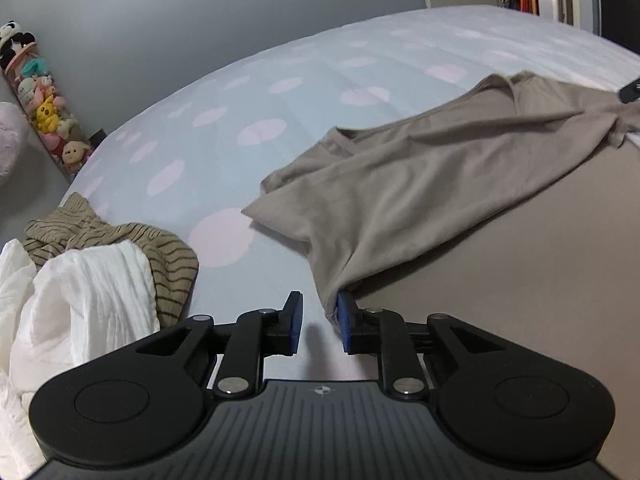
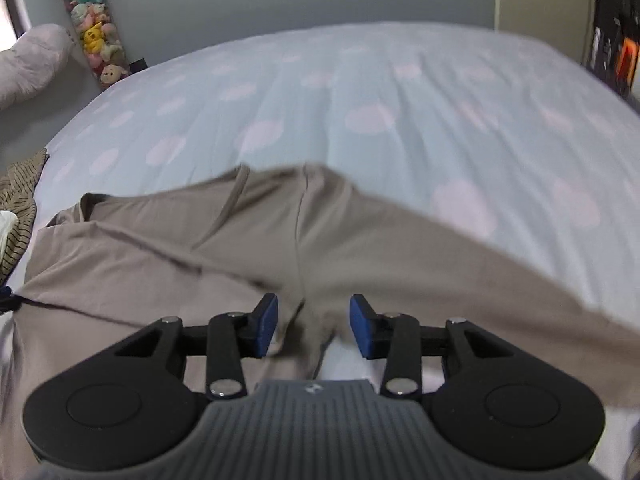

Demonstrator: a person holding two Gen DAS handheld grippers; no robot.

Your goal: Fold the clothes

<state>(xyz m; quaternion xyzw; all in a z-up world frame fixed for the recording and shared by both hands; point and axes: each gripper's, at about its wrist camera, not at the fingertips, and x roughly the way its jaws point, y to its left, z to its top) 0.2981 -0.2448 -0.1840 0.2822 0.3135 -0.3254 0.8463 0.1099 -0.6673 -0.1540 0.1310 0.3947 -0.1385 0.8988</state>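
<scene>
A taupe T-shirt (image 1: 440,184) is lying spread on the bed (image 1: 248,92), whose pale blue cover is dotted with pink spots, and every place below is told from that shirt.

In the left wrist view the left gripper (image 1: 319,322) is sitting at the shirt's near corner. Its jaws are standing narrowly apart: the right-hand blue pad is touching the hanging edge of the cloth, while the other pad is standing clear of it with bare cover showing in the gap, so nothing is being pinched. This view alone is showing the shirt's neckline and a sleeve folded over towards the far side, and, to the left of the shirt and well apart from it, a striped garment (image 1: 168,252) with a white crinkled cloth (image 1: 92,300) lying partly over it. At the shirt's far right edge a dark tip of something is peeking in; what it is I cannot tell.

In the right wrist view, which is blurred, the right gripper (image 2: 313,326) is hovering over the shirt (image 2: 160,264) with its jaws moderately wide. A raised ridge of the fabric is lying between the pads, which are not pressing on it. Only an edge of the striped garment (image 2: 20,216) is showing here, left of the shirt.

Beyond the shirt, against the wall, a tall tube of plush toys (image 1: 40,112) is standing.
</scene>
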